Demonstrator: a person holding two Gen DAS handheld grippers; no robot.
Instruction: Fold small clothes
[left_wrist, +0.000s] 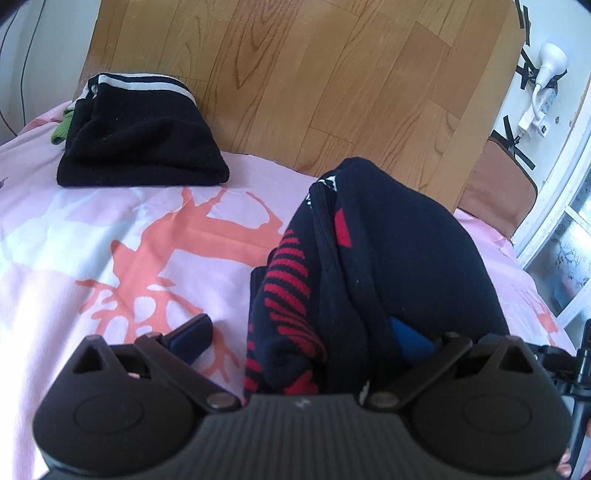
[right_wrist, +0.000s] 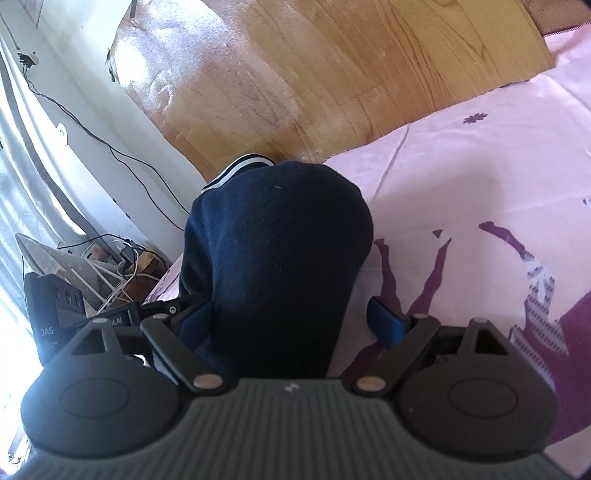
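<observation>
A: Navy knit with red stripes fills my left view. That's the sweater (left_wrist: 369, 266), bunched in a mound on the pink bedsheet (left_wrist: 110, 229) right at the left gripper (left_wrist: 299, 336).

B: Jaws?

A: Spread wide. The left finger (left_wrist: 194, 332) stands clear over the sheet. The right one is half buried in the cloth, only a bit of blue pad showing. Nothing pinched that I can see.

B: And the right side?

A: Right gripper (right_wrist: 288, 325) is spread wide as well. A dark navy garment (right_wrist: 277, 251) lies between its fingers on the sheet, white-striped rib edge at the far end. The right finger (right_wrist: 386, 325) stands apart from the cloth with sheet showing in the gap. The left one is just beside the fabric; I cannot tell if it touches.

B: Anything else on the bed?

A: A folded black pile (left_wrist: 144, 147) with a white-striped band, far left, up by the wooden headboard (left_wrist: 295, 74), well apart from the sweater.
</observation>
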